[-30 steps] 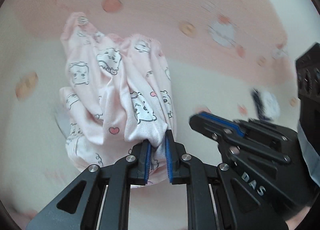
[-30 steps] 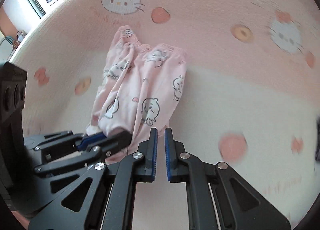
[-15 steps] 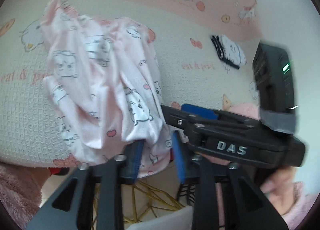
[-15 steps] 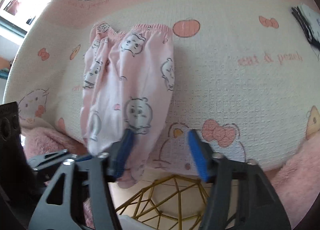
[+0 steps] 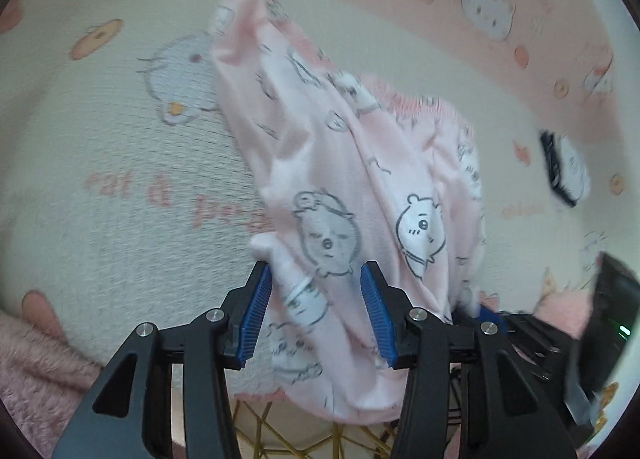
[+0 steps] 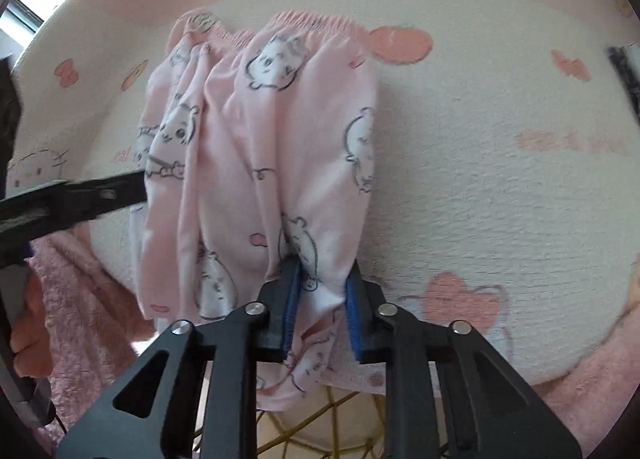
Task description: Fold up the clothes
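Pink pants (image 5: 360, 195) with cartoon animal prints and an elastic waistband (image 6: 304, 23) lie on a pink and cream cat-print blanket (image 6: 500, 187). Their hem hangs over the near edge. My left gripper (image 5: 316, 311) is over the hem's left side. Its jaws are opening, with cloth lying loose between the blue pads (image 5: 256, 307). My right gripper (image 6: 322, 299) is at the hem's right side, and its jaws are closing with a bunch of the cloth pinched between them. One left finger (image 6: 100, 191) shows beside the pants in the right wrist view.
A small folded black and white item (image 5: 564, 167) lies on the blanket to the right. Gold wire (image 6: 320, 415) shows below the blanket's near edge. A hand (image 6: 24, 323) in a fluffy pink sleeve (image 6: 80, 319) holds the left gripper.
My left jaws, which were shut on the cloth, have spread apart. The right gripper moved to the hem at the near edge, opened wide, then closed on the cloth.
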`<action>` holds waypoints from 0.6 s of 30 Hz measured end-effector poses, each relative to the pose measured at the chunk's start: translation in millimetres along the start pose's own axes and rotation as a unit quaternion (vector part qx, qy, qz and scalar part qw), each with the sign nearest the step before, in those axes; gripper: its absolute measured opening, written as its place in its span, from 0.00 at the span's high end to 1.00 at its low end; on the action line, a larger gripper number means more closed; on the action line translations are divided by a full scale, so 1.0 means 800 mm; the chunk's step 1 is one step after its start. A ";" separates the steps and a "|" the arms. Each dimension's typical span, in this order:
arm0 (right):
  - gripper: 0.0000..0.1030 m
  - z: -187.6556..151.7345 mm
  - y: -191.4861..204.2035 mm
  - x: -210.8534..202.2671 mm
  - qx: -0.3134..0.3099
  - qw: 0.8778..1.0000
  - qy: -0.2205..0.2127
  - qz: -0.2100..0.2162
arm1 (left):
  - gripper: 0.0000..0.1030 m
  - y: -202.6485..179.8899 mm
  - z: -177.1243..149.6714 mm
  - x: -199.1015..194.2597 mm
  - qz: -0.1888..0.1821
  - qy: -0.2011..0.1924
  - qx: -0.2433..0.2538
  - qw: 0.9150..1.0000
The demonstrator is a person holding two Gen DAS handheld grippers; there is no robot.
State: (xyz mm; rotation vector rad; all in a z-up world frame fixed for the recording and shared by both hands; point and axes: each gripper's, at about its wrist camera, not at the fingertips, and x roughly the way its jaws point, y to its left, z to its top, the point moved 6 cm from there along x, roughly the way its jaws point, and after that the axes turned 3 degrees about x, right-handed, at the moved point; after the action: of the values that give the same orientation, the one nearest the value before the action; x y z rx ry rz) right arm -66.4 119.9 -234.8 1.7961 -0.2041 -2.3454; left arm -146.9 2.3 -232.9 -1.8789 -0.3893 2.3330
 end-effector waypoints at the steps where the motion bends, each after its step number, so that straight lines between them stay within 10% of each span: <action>1: 0.91 0.001 -0.005 -0.004 -0.005 1.000 -0.008 -0.017 | 0.53 -0.006 -0.001 0.003 -0.003 0.003 0.004 1.000; 7: 0.92 0.014 -0.027 -0.025 0.015 0.997 -0.038 -0.067 | 0.79 -0.040 -0.024 0.018 -0.006 0.021 0.014 1.000; 14: 0.92 0.039 -0.071 -0.070 0.047 0.978 -0.124 -0.158 | 0.80 -0.100 -0.072 0.005 -0.067 0.046 0.068 0.994; 18: 0.84 0.018 -0.068 -0.091 0.084 0.982 -0.132 -0.105 | 0.74 -0.094 -0.066 -0.017 -0.079 0.025 0.053 0.995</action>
State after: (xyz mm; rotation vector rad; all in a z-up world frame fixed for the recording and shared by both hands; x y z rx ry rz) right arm -65.1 189.2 -174.3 1.6396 -0.2670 -2.7932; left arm -97.4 77.8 -209.7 -1.7839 -0.3850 2.1578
